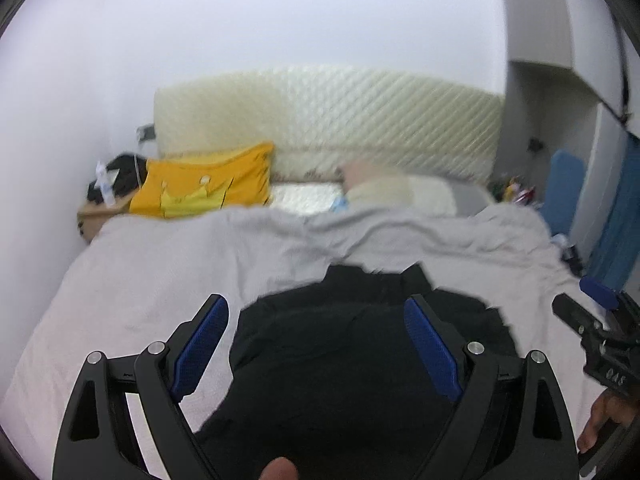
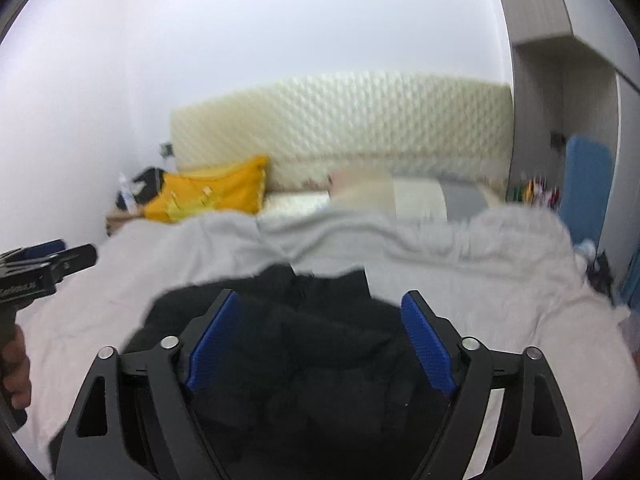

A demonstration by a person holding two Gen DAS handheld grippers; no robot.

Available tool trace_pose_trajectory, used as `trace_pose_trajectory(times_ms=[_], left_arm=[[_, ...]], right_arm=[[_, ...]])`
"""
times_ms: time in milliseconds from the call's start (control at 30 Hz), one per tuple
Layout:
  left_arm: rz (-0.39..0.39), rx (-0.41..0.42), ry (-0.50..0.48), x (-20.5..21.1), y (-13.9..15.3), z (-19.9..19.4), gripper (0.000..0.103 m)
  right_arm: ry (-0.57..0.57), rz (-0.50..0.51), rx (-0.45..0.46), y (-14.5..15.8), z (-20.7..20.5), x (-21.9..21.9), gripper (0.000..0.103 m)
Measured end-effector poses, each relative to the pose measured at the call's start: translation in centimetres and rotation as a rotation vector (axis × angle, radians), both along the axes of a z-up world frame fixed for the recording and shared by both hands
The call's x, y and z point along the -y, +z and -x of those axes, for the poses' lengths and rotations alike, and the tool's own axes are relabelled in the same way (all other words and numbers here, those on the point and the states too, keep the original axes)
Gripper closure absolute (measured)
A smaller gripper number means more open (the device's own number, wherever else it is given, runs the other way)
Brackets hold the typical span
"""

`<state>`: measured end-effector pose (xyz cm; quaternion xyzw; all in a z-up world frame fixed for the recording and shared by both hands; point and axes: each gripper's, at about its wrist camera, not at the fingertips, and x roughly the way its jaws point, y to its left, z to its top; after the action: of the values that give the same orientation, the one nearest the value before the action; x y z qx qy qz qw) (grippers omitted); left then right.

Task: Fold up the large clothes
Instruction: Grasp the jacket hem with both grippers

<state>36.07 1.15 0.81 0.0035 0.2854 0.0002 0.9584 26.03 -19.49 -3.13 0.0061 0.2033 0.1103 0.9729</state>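
Note:
A black garment (image 1: 340,368) lies crumpled on the light grey bed cover (image 1: 160,280), near the bed's front edge. It also shows in the right wrist view (image 2: 312,360). My left gripper (image 1: 316,316) is open and empty, above the garment's left part, not touching it. My right gripper (image 2: 320,312) is open and empty, above the garment's middle. The right gripper shows at the right edge of the left wrist view (image 1: 596,320); the left gripper shows at the left edge of the right wrist view (image 2: 48,264).
A yellow pillow (image 1: 208,184) and pale rolled bedding (image 1: 396,192) lie at the bed's head, against a cream quilted headboard (image 1: 340,120). A nightstand with dark items (image 1: 108,188) stands at the far left. A blue board (image 1: 564,184) and shelves stand on the right.

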Motion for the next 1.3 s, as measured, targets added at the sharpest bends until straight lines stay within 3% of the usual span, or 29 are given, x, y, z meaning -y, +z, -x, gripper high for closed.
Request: trace_pose_trajectory(times_ms=[100, 300, 333, 467, 567, 800, 1100, 1300], left_arm=[[0.014, 0.077, -0.015, 0.6, 5.4, 3.6, 0.013], [0.006, 0.123, -0.033, 1.8, 13.2, 10.5, 0.013], [0.001, 0.128, -0.033, 1.9, 14.4, 11.8, 0.013], [0.001, 0.114, -0.032, 1.4, 17.5, 16.5, 0.013], [-0.005, 0.091, -0.056, 1.0, 18.0, 20.3, 0.013], [0.012, 0.056, -0.067, 0.1, 13.8, 25.4, 0.013], [-0.013, -0.007, -0.057, -0.8, 3.4, 26.3, 0.013], [0.035, -0.088, -0.057, -2.2, -3.5, 26.0, 0.013]], right_arm=[[0.014, 0.000, 0.064, 3.9, 3.4, 0.0, 0.014], [0.027, -0.003, 0.163, 11.8, 10.5, 0.4, 0.013], [0.018, -0.001, 0.177, 13.0, 11.7, 0.5, 0.009], [0.007, -0.022, 0.182, 15.9, 15.8, 1.1, 0.004], [0.005, -0.040, 0.178, 16.1, 18.5, 1.3, 0.004], [0.023, -0.050, 0.141, 12.3, 22.6, 1.7, 0.001], [-0.006, -0.029, 0.064, 4.3, 24.7, 2.0, 0.000], [0.000, 0.010, -0.025, -2.2, 24.9, 2.3, 0.000]])
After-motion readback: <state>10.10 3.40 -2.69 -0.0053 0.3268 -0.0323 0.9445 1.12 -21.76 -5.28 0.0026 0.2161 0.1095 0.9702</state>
